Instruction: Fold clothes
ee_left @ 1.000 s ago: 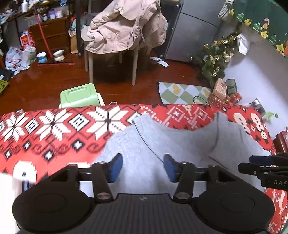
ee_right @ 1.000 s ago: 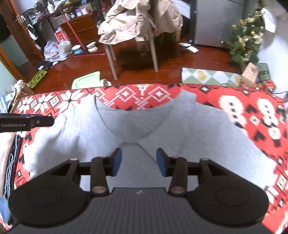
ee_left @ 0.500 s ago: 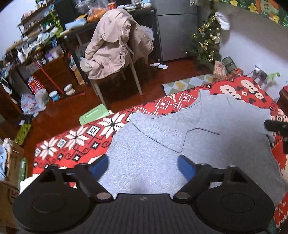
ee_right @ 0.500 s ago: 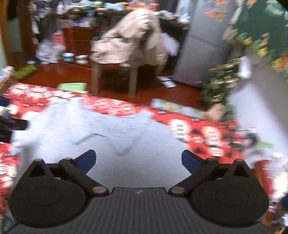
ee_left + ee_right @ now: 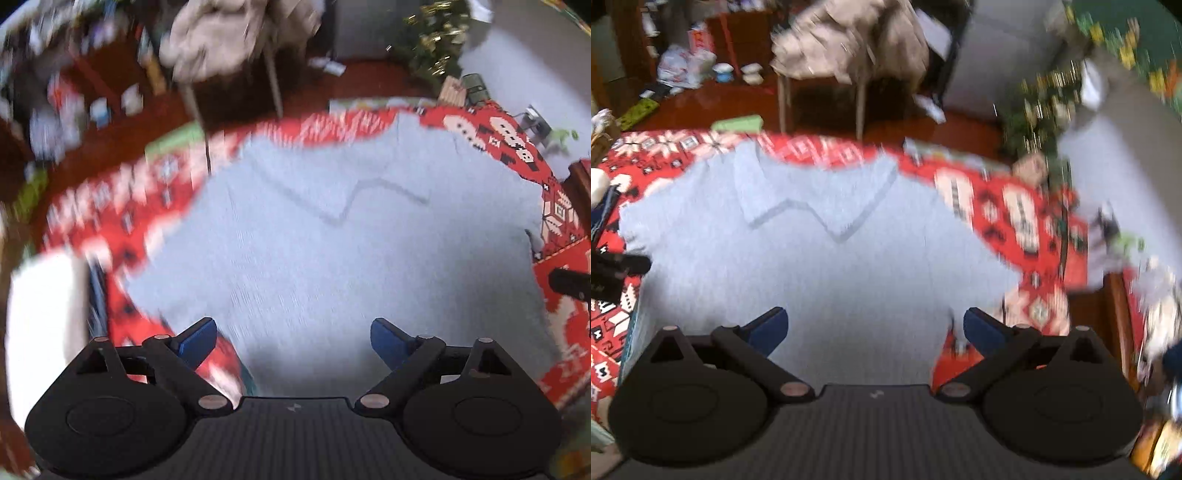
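Observation:
A light grey sweater (image 5: 332, 240) lies spread on a red patterned cloth (image 5: 122, 206), its sleeve ends folded in over the chest. Above the sweater's near left edge my left gripper (image 5: 293, 341) hangs wide, its jaws closing slightly with nothing pinched between the blue pads. In the right wrist view the same sweater (image 5: 812, 258) fills the middle. My right gripper (image 5: 873, 328) hovers open over its near right edge, holding nothing. The right gripper's black tip (image 5: 570, 282) shows at the right edge of the left wrist view. The left gripper's tip (image 5: 617, 269) shows at the left edge of the right wrist view.
Beyond the cloth's far edge (image 5: 812, 147) stands a chair draped with a beige coat (image 5: 857, 48). A small Christmas tree (image 5: 432, 37) is at the back right, a green box (image 5: 737, 123) on the floor. A white pile (image 5: 40, 314) lies at the left. Both views are motion-blurred.
Both grippers have opened wide and let go of the grey fabric. They have drawn back and apart toward the sweater's near corners, so the whole sweater now shows.

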`<state>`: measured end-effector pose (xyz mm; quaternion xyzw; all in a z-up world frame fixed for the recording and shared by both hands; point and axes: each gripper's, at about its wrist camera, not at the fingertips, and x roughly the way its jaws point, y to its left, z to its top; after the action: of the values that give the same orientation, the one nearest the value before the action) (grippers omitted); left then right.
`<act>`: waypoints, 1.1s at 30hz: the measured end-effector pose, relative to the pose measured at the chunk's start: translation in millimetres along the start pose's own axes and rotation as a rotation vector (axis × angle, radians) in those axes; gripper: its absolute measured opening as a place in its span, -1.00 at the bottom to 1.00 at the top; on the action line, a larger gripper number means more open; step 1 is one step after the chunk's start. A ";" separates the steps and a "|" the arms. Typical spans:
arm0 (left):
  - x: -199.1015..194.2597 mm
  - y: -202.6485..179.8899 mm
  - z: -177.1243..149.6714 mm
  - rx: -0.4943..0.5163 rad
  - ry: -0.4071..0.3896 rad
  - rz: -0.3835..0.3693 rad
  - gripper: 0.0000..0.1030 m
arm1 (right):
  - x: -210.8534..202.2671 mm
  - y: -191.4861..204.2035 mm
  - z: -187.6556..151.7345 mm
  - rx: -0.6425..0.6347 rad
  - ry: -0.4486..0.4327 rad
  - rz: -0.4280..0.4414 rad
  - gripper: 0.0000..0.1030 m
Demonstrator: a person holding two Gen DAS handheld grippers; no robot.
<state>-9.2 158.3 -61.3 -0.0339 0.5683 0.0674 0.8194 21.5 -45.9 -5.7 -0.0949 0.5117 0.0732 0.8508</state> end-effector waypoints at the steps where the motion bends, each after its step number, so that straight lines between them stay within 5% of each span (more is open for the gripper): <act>1: 2.8 3.5 -5.1 -0.037 0.026 -0.018 0.71 | 1.4 -6.3 -5.2 0.035 0.020 0.018 0.98; 4: 5.3 7.6 -21.4 -0.122 0.076 -0.065 0.62 | 2.5 -19.1 -22.5 0.130 0.059 0.047 0.98; 7: 2.1 -4.8 -40.5 -0.028 0.069 -0.055 0.53 | 3.7 -18.5 -43.0 0.107 0.069 0.027 0.98; 12: -6.8 -54.3 -83.4 0.451 -0.021 0.008 0.51 | 6.5 6.2 -74.7 -0.141 0.060 0.006 0.94; 18: -6.4 -88.1 -133.0 0.798 -0.080 -0.011 0.51 | 16.1 36.9 -115.6 -0.492 0.065 0.006 0.96; 20: -1.7 -96.5 -145.5 0.867 -0.107 0.042 0.45 | 21.9 46.4 -129.0 -0.608 0.084 0.016 0.96; 23: 7.3 -105.3 -158.8 0.963 -0.118 0.122 -0.02 | 28.9 66.0 -152.1 -0.806 0.056 -0.047 0.96; 26: 12.4 -109.2 -167.6 1.015 -0.115 0.127 -0.06 | 32.7 79.8 -170.9 -0.955 -0.014 -0.082 0.94; 33: 20.5 -115.2 -178.9 1.062 -0.125 0.140 -0.14 | 43.4 89.1 -178.9 -0.960 -0.019 -0.071 0.62</act>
<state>-150.7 22.2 -145.8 0.4272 0.4752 -0.1727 0.7496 -131.3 -0.4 -133.8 -0.4937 0.4089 0.2730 0.7173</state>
